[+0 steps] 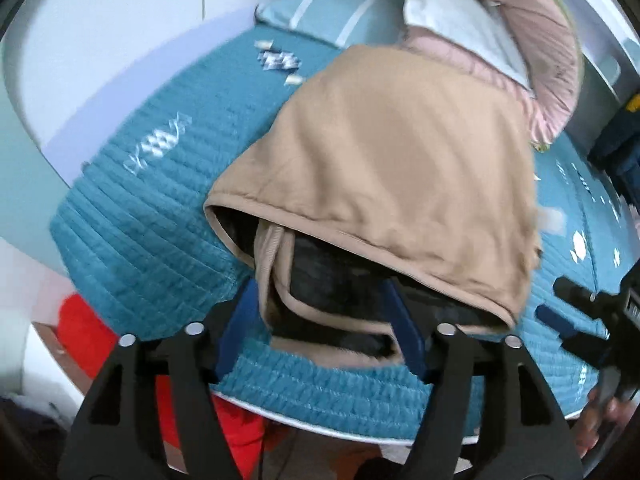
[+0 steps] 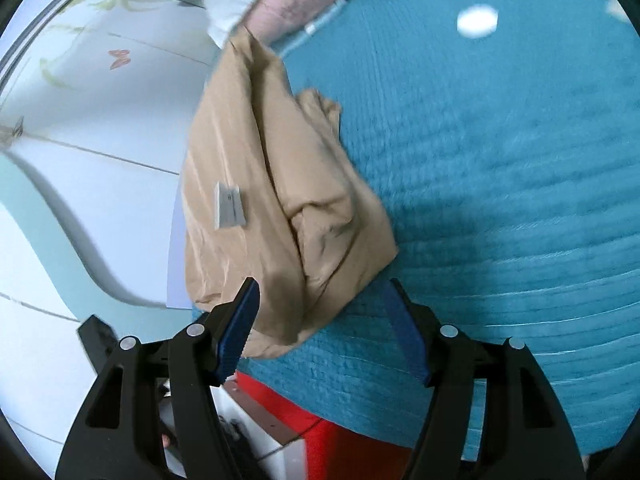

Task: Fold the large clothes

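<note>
A tan jacket with a dark lining (image 1: 392, 168) lies folded on the teal quilted bed (image 1: 152, 224). My left gripper (image 1: 320, 300) is open, its blue fingers (image 1: 240, 320) on either side of the jacket's near edge, where the dark lining shows. In the right wrist view the same jacket (image 2: 256, 200) lies bunched with a white label on it. My right gripper (image 2: 320, 300) is open with the jacket's near corner between its blue fingers (image 2: 240, 320). The right gripper also shows at the left wrist view's right edge (image 1: 576, 312).
A pink quilted garment (image 1: 532, 32) and a striped pillow (image 1: 332, 4) lie at the bed's far end. Small white packets (image 1: 276, 60) are scattered on the quilt (image 2: 500, 160). A red object (image 1: 92, 336) stands below the bed's near edge. A white wall (image 2: 80, 160) is at the left.
</note>
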`<state>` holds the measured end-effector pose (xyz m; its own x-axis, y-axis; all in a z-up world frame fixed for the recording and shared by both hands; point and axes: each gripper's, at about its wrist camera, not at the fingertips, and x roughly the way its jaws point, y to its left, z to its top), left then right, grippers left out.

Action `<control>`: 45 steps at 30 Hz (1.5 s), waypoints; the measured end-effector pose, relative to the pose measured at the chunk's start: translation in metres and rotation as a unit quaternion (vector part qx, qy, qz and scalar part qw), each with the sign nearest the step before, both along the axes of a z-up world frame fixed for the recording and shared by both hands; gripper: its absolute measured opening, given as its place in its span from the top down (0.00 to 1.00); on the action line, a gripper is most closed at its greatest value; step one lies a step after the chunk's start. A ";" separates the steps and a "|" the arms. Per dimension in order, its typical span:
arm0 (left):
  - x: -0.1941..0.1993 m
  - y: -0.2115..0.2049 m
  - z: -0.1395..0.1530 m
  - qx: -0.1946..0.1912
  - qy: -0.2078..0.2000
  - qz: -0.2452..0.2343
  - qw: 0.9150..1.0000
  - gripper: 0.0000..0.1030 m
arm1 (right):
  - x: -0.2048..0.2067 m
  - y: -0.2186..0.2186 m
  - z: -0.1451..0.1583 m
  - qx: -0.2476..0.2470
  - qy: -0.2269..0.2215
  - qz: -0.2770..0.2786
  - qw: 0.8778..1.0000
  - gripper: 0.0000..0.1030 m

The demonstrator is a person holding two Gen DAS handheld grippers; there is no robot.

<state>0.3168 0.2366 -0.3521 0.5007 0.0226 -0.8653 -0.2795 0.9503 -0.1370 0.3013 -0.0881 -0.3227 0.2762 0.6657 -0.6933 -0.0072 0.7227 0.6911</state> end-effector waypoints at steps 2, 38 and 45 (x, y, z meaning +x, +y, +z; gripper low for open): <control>-0.013 -0.016 0.026 0.012 -0.026 -0.013 1.000 0.29 | -0.007 -0.010 0.020 -0.024 -0.019 0.006 1.000 0.40; -0.232 -0.253 0.305 0.127 -0.349 -0.110 0.922 0.05 | -0.289 -0.126 0.328 -0.247 -0.440 -0.073 0.860 0.08; -0.252 -0.259 0.323 0.126 -0.377 -0.107 0.911 0.05 | -0.310 -0.128 0.342 -0.249 -0.469 -0.082 0.843 0.08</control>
<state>0.0644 -0.0221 -0.0289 0.9671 0.0059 -0.2543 -0.0017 0.9999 0.0168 -0.0084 -0.2163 0.0195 0.9187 0.2566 -0.3004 -0.2544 0.9660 0.0469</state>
